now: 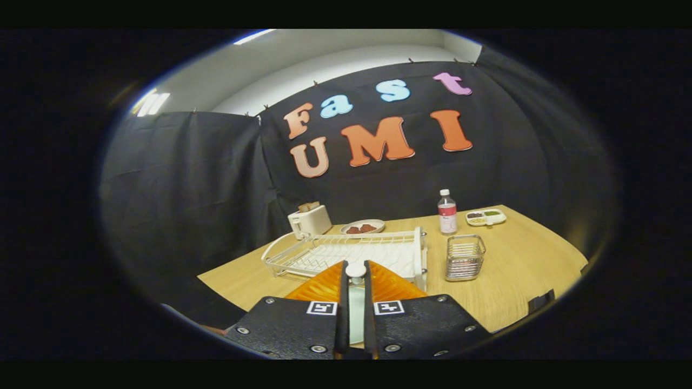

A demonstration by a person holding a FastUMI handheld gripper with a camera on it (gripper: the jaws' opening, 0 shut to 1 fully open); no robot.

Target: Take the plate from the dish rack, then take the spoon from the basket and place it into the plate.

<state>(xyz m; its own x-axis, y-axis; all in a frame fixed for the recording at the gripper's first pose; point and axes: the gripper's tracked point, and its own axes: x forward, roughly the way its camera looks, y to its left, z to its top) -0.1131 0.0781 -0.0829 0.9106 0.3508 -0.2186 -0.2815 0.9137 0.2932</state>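
Gripper (356,266): you had it clamped on a pale slim thing, probably the spoon (356,316), lying along the fingers so it carries level. Left to right on the table (519,270):
- one toaster (309,220)
- one dish rack (303,254) just ahead, no plate in it
- one food plate (363,227) behind
- one bottle (446,212)
- one wire basket (465,258), apparently emptied
- one snack tray (485,217)

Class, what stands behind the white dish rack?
A toaster and a dish of brown food behind the dish rack. The jaws, shut on a white object, cover the rack's near edge.
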